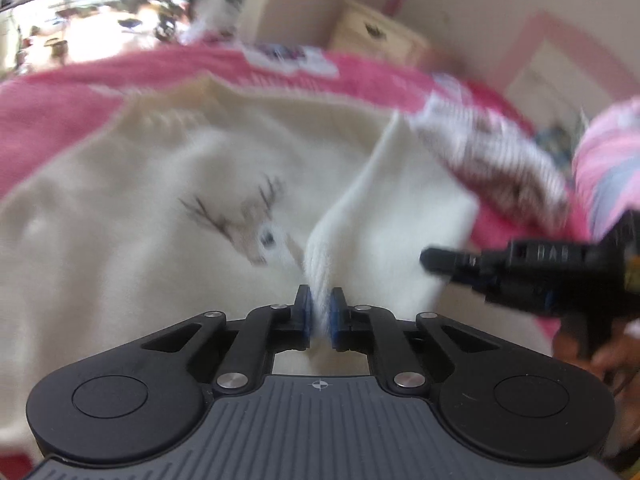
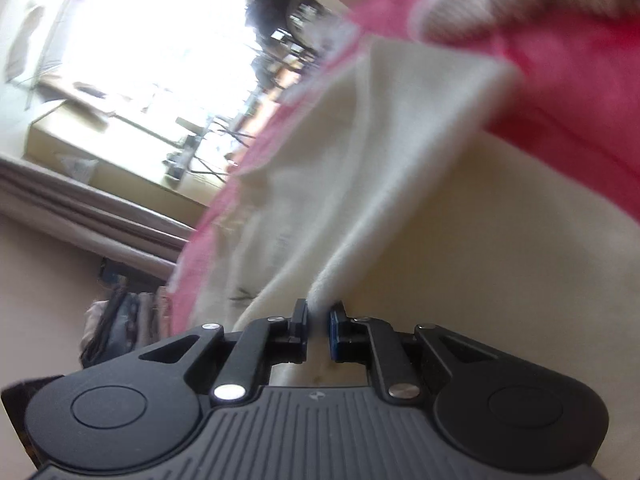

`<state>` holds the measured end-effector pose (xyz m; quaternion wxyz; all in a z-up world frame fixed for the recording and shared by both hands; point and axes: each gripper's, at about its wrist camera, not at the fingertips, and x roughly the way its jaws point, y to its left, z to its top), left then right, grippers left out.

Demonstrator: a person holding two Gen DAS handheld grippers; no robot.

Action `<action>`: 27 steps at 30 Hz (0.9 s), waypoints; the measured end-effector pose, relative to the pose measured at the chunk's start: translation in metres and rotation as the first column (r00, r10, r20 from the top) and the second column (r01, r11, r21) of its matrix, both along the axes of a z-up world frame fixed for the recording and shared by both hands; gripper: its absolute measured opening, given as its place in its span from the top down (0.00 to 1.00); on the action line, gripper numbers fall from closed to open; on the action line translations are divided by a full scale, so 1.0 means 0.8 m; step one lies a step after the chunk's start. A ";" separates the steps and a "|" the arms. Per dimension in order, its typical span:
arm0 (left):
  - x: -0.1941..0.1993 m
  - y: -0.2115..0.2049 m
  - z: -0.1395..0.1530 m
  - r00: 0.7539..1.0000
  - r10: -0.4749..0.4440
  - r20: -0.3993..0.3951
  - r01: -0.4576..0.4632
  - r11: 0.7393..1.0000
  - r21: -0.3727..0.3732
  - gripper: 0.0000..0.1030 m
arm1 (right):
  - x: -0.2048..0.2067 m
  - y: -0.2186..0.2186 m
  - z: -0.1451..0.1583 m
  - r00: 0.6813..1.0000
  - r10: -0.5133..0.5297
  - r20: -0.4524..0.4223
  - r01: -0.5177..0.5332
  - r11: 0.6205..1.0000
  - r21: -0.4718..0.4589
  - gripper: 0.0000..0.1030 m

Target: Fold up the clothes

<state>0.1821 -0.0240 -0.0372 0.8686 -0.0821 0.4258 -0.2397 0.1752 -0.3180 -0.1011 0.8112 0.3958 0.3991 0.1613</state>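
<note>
A cream knit sweater point(image 1: 160, 240) with a deer motif point(image 1: 256, 232) lies spread on a pink bedspread point(image 1: 60, 112). My left gripper point(image 1: 320, 306) is shut on a raised fold of the sweater, and the cloth rises from between its blue pads. To the right of it, the right gripper's black fingers point(image 1: 448, 262) reach in over the sweater's edge. In the right wrist view, tilted and blurred, my right gripper point(image 2: 319, 318) is shut on another pinched ridge of the cream sweater point(image 2: 360, 160), which stretches away over the pink bedspread point(image 2: 560, 100).
A pink, white and brown patterned cloth point(image 1: 492, 160) lies on the bed beyond the sweater. A pale wooden dresser point(image 1: 376, 32) stands against the far wall. A person's hand point(image 1: 612, 356) shows at the right edge. A bright window point(image 2: 160, 40), curtains point(image 2: 80, 208) and a heap of clothes point(image 2: 120, 320) are on the left.
</note>
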 end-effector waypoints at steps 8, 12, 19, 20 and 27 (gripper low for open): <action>-0.005 0.073 0.048 0.987 0.134 0.085 -0.132 0.991 -0.028 0.93 | -0.005 0.083 0.037 0.989 0.108 0.096 -0.105 0.994 -0.037 0.89; 0.001 0.092 0.039 0.981 0.184 0.065 -0.183 0.983 -0.017 0.93 | -0.002 0.123 0.036 0.984 0.148 0.096 -0.142 0.987 -0.071 0.89; 0.000 0.122 0.050 0.969 0.225 0.105 -0.225 0.974 -0.012 0.93 | 0.002 0.150 0.044 0.980 0.159 0.120 -0.152 0.986 -0.065 0.89; 0.000 0.125 0.053 0.965 0.236 0.112 -0.236 0.972 -0.015 0.93 | 0.003 0.154 0.047 0.978 0.161 0.130 -0.153 0.986 -0.067 0.89; -0.004 0.141 0.062 0.953 0.262 0.155 -0.265 0.964 0.004 0.93 | -0.001 0.174 0.067 0.956 0.192 0.222 -0.169 0.979 -0.117 0.88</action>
